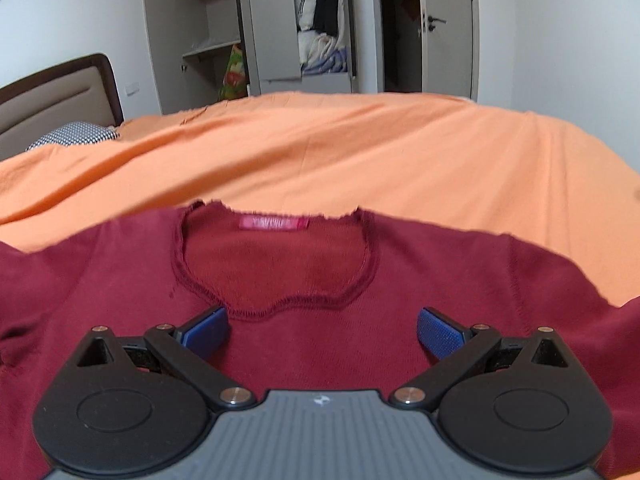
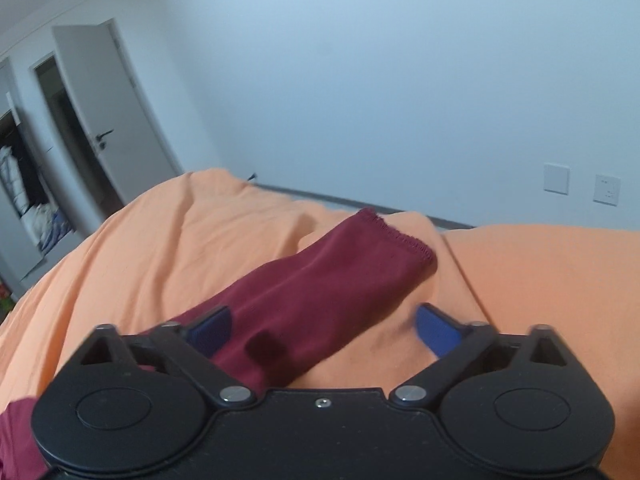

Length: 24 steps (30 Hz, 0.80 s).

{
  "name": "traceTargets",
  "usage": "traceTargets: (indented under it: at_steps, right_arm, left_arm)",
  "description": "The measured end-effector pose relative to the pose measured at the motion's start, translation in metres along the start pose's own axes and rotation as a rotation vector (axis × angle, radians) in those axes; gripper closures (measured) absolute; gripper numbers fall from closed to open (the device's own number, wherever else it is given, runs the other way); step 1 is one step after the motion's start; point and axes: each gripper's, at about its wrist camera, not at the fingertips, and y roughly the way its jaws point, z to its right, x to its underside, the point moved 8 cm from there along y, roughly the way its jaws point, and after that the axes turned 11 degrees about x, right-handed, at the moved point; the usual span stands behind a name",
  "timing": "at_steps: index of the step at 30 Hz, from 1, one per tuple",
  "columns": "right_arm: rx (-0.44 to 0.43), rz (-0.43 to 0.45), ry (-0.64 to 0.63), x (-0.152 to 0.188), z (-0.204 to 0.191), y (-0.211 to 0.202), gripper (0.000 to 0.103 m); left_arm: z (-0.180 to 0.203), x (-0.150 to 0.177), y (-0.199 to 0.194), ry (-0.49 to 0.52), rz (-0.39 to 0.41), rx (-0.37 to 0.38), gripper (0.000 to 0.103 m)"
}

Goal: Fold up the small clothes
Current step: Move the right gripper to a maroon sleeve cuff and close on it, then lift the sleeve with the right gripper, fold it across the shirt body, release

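Observation:
A dark red knit sweater (image 1: 320, 344) lies flat on the orange bedsheet (image 1: 340, 152), neckline and pink label (image 1: 274, 223) facing away from me. My left gripper (image 1: 323, 330) hovers open over the chest, just below the collar, its blue pads (image 1: 208, 330) wide apart. In the right wrist view, one sleeve (image 2: 320, 288) stretches away across the sheet, cuff (image 2: 400, 236) at the far end. My right gripper (image 2: 323, 330) is open, the sleeve passing between its blue fingers (image 2: 436, 330) nearer the left one. Nothing is gripped.
Beyond the bed stands an open grey wardrobe (image 1: 280, 28) with clothes and bedding inside, and an open door (image 1: 444, 28). A headboard (image 1: 60, 96) and patterned pillow (image 1: 76, 134) lie at the left. A bare wall with sockets (image 2: 606, 190) is behind the sleeve.

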Motion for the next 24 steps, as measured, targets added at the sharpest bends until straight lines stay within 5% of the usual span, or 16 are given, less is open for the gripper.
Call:
traceTargets:
  at_steps: [4, 7, 9, 17, 24]
  right_arm:
    - [0.06, 0.032, 0.041, -0.002, 0.005, 0.004, 0.038]
    - [0.089, 0.04, 0.049, -0.004, 0.007, 0.008, 0.064]
    - [0.103, 0.044, 0.053, -0.006, 0.009, 0.009, 0.09]
    - [0.043, 0.147, 0.009, -0.022, -0.007, -0.017, 0.098]
    - [-0.156, 0.357, -0.201, -0.042, -0.089, -0.091, 0.099]
  left_arm:
    - [0.002, -0.001, -0.002, 0.014, 0.002, 0.018, 0.0]
    - [-0.001, -0.006, -0.008, -0.013, -0.003, 0.049, 0.0]
    - [-0.007, -0.011, -0.017, -0.04, 0.005, 0.073, 0.0]
    - [-0.044, -0.037, -0.065, -0.099, 0.042, 0.157, 0.0]
    - [-0.086, -0.048, -0.111, -0.095, 0.096, 0.163, 0.0]
